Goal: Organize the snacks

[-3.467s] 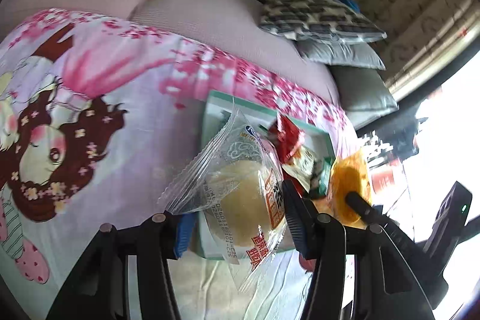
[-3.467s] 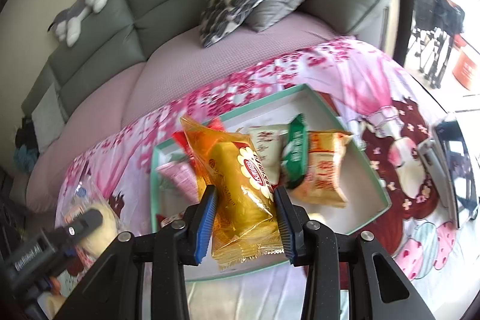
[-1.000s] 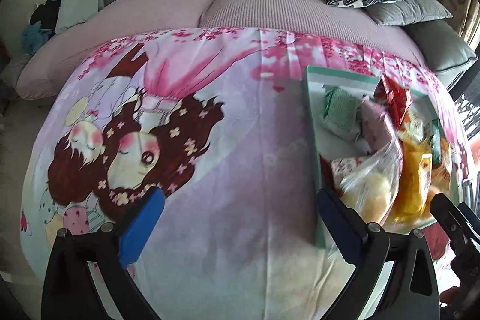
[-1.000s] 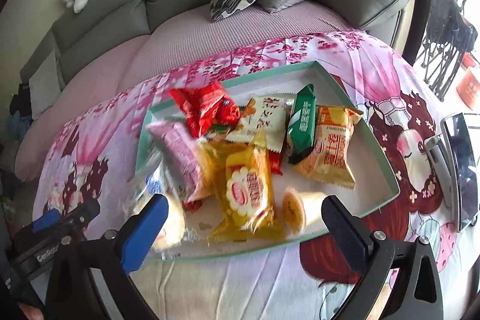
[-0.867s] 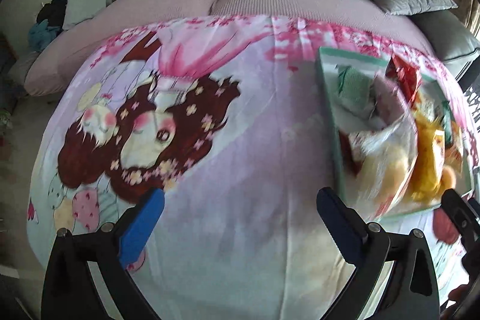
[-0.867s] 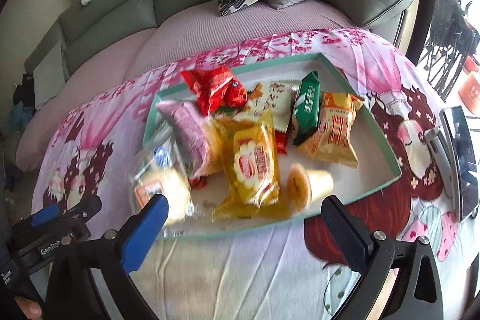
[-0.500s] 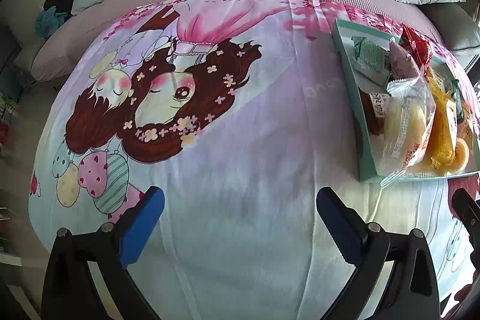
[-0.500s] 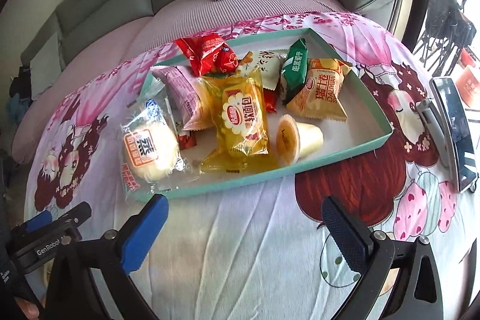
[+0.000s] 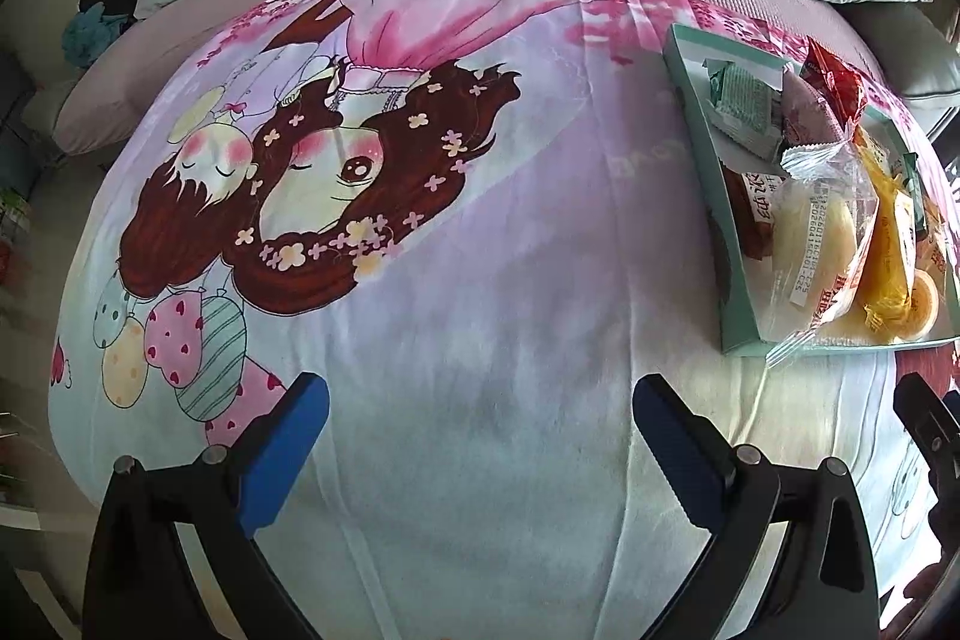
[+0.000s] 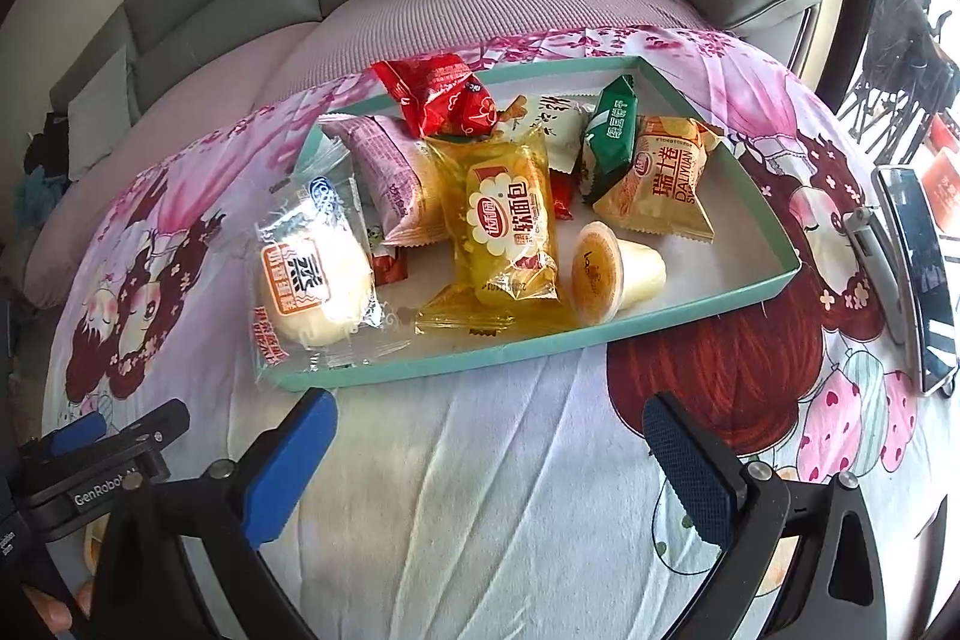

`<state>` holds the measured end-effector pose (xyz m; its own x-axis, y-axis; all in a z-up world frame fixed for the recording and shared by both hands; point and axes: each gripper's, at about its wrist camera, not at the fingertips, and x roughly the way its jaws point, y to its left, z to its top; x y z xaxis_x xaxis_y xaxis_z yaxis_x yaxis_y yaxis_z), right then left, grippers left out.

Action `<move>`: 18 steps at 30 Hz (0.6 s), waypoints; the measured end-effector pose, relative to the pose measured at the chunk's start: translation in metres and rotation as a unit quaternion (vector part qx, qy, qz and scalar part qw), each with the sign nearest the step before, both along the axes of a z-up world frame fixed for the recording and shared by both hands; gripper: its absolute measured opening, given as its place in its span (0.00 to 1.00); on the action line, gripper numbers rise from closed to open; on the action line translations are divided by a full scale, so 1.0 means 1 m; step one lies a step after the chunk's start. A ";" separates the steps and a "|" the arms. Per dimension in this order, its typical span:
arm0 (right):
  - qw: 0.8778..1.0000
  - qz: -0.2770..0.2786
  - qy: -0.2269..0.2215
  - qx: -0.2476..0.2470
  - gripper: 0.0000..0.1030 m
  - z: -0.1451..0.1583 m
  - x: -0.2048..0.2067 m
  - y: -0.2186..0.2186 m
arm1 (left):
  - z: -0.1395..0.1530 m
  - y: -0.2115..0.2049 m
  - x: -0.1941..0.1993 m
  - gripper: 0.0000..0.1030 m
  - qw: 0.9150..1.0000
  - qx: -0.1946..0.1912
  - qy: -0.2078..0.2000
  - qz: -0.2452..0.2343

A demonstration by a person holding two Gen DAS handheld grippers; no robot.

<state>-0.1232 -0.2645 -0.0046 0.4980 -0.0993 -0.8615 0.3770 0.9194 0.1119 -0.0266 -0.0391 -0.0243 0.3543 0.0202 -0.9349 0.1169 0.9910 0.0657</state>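
Right wrist view: the teal tray (image 10: pixel 540 340) sits on the cartoon-print cloth (image 10: pixel 480 460), holding all visible snacks. A clear-wrapped bun (image 10: pixel 312 280) lies at its left end, touching the yellow bread packet (image 10: pixel 510 220); a jelly cup (image 10: pixel 612 274) lies beside that. Right gripper (image 10: pixel 486 460) hovers short of the tray, jaws wide apart, empty. Left gripper (image 9: pixel 477 451) likewise gapes empty over bare cloth.

Black grippers (image 10: pixel 483 466), blue ribbed pads (image 10: pixel 690 484), silver screws (apparently "GenRobot" lettering on the left one (image 10: pixel 102 466)).
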 end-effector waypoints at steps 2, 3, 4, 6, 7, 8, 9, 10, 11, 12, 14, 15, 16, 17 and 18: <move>1.000 0.001 0.002 -0.002 1.00 -0.001 0.001 0.000 | -0.001 0.000 0.001 0.98 1.000 0.000 0.001 -0.002; 1.000 0.001 0.003 -0.002 1.00 -0.001 0.002 0.000 | -0.001 -0.001 0.001 0.98 1.000 -0.001 0.002 -0.004; 1.000 0.001 0.003 -0.003 1.00 -0.001 0.003 -0.001 | -0.001 -0.001 0.001 0.98 1.000 -0.002 0.004 -0.005; 1.000 0.001 0.003 -0.006 1.00 0.000 0.004 -0.002 | -0.001 -0.001 0.002 0.98 1.000 -0.002 0.004 -0.007; 1.000 0.001 0.003 -0.007 1.00 0.000 0.004 -0.003 | -0.001 -0.002 0.002 0.98 1.000 -0.001 0.003 -0.008; 1.000 0.001 0.004 -0.008 1.00 0.000 0.004 -0.003 | 0.000 -0.002 0.002 0.98 1.000 -0.002 0.003 -0.009; 1.000 0.001 0.005 -0.007 1.00 0.000 0.005 -0.003 | 0.000 -0.002 0.002 0.98 1.000 -0.003 0.002 -0.011; 1.000 0.001 0.005 -0.006 1.00 -0.001 0.005 -0.004 | 0.001 -0.003 0.002 0.98 1.000 -0.003 0.001 -0.013; 1.000 0.001 0.006 -0.005 1.00 -0.001 0.005 -0.004 | 0.001 -0.003 0.002 0.98 1.000 -0.004 0.001 -0.015; 1.000 0.002 0.007 -0.005 1.00 -0.002 0.006 -0.003 | 0.001 -0.004 0.002 0.98 1.000 -0.004 0.003 -0.017; 1.000 0.005 0.008 -0.005 1.00 -0.003 0.006 -0.002 | 0.000 -0.005 0.001 0.98 1.000 -0.006 0.004 -0.021; 1.000 0.007 0.008 -0.005 1.00 -0.003 0.007 -0.001 | 0.000 -0.005 0.001 0.98 1.000 -0.007 0.005 -0.022; 1.000 0.008 0.009 -0.005 1.00 -0.003 0.007 0.000 | 0.000 -0.005 0.001 0.98 1.000 -0.007 0.006 -0.023; 1.000 0.009 0.010 -0.006 1.00 -0.004 0.007 0.000 | 0.000 -0.006 0.001 0.98 1.000 -0.007 0.006 -0.023; 1.000 0.010 0.011 -0.008 1.00 -0.004 0.008 0.001 | 0.000 -0.006 0.002 0.98 1.000 -0.006 0.006 -0.022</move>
